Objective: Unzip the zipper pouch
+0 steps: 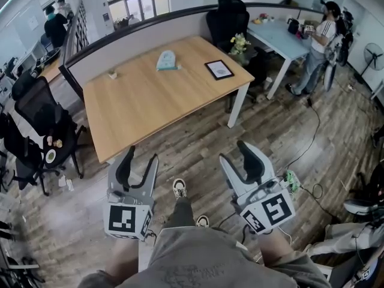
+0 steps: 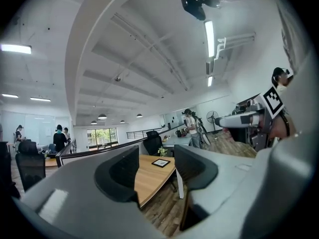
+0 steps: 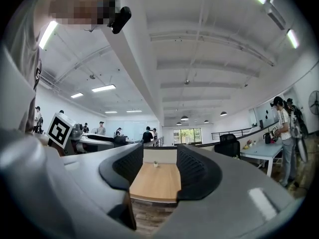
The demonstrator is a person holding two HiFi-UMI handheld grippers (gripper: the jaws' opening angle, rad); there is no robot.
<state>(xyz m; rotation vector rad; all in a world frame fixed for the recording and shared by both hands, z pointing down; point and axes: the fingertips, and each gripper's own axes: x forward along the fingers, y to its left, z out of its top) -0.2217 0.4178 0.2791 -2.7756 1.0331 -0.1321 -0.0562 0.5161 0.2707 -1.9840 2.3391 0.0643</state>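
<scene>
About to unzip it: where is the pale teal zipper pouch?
In the head view, the pale teal zipper pouch lies far back on the wooden table, left of the black-framed white panel.

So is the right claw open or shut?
Open. The right claw has its black pads apart, with only the wooden table showing between them.

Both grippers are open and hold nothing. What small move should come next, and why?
The left gripper and right gripper are open and empty over the floor, short of the wooden table. The teal pouch lies toward its far side, likely out of reach from here. So I would probably step up to the table and bring both toward the pouch.
</scene>
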